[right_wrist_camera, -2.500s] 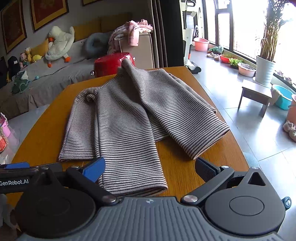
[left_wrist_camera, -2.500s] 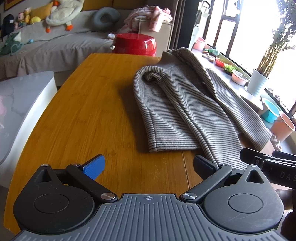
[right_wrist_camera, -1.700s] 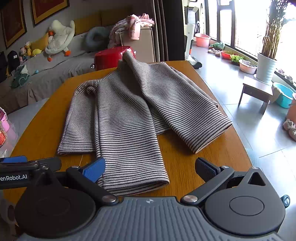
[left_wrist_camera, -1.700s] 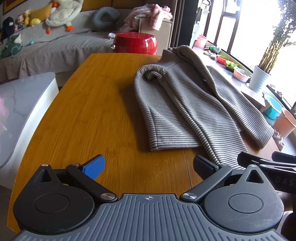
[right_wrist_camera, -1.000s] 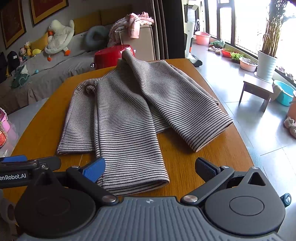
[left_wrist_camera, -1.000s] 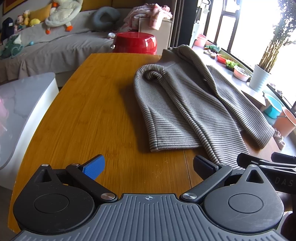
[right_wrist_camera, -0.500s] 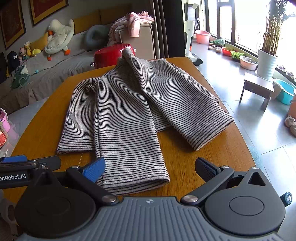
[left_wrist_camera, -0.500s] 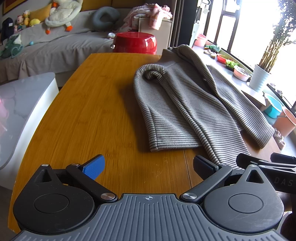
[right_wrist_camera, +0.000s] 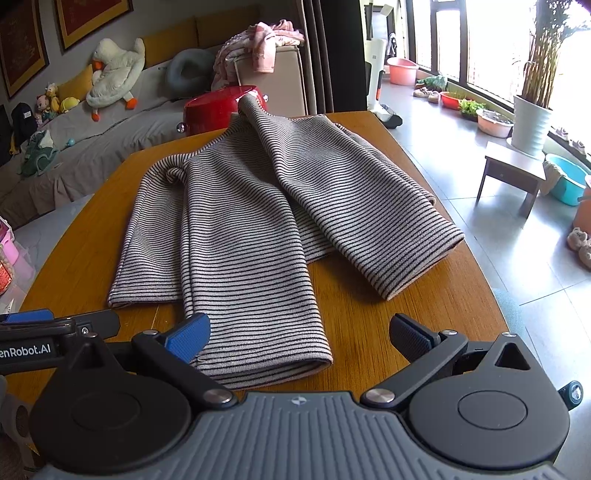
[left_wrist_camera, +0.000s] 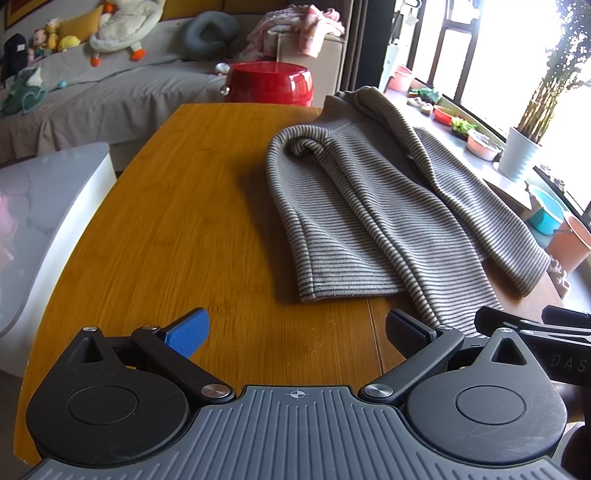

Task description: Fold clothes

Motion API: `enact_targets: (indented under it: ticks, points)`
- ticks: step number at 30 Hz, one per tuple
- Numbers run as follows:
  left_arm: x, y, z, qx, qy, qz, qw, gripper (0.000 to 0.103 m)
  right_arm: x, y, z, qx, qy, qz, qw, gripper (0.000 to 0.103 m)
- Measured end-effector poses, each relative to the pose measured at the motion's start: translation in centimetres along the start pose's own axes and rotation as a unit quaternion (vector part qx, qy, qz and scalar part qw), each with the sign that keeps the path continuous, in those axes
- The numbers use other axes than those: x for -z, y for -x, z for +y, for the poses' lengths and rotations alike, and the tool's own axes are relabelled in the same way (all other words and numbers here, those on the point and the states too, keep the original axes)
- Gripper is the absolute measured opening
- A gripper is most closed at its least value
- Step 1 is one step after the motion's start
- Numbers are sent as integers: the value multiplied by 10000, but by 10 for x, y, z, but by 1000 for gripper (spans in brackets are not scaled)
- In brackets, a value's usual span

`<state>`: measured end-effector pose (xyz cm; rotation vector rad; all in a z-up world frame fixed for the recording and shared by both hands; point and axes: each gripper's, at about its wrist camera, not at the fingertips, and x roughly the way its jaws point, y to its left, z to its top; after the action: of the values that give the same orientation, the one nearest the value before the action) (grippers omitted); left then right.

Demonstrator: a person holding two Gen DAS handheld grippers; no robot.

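Striped sweater (right_wrist_camera: 243, 221) spread flat on wooden table (left_wrist_camera: 177, 206), sleeves folded inward. Left gripper (left_wrist_camera: 295, 328) and right gripper (right_wrist_camera: 299, 332) at near edge, fingers wide, holding nothing.

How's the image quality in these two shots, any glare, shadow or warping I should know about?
Left wrist view: windows blown out white, striped garment casts a shadow leftward on the table, table edges bowed by the fisheye. Right wrist view: same window glare top right, stripes sharp, left gripper intrudes at the left edge.
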<state>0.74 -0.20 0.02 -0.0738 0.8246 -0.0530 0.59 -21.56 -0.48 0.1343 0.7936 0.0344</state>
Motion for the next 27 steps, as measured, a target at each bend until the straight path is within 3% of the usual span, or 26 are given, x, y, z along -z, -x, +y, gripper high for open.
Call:
enact_targets:
  ticks: [4, 10, 13, 17, 19, 23, 27]
  points:
    - [-6, -8, 0, 21, -33, -12, 10000, 103, -9, -8, -9, 4, -96, 7, 10000, 103]
    - [-31, -31, -9, 344, -353, -133, 9987, 103, -32, -30, -28, -404, -512, 59, 9979, 103]
    - [-48, -49, -11, 592, -430, -160, 9972, 103, -49, -41, -36, -641, -715, -111, 9953, 103]
    - [-72, -79, -8, 944, -250, -35, 9952, 103, -78, -61, -39, -561, -717, -382, 9951, 103]
    - [-83, -92, -7, 1099, -156, 77, 9938, 103, -92, -74, -36, -481, -562, -551, 9957, 103]
    - [-99, -108, -6, 1173, -230, -73, 9928, 103, -118, -103, -29, -493, -271, -830, 9950, 103]
    - [-106, -125, -1, 1191, -218, -64, 9926, 103, -132, -139, -31, -747, -570, -588, 9938, 103]
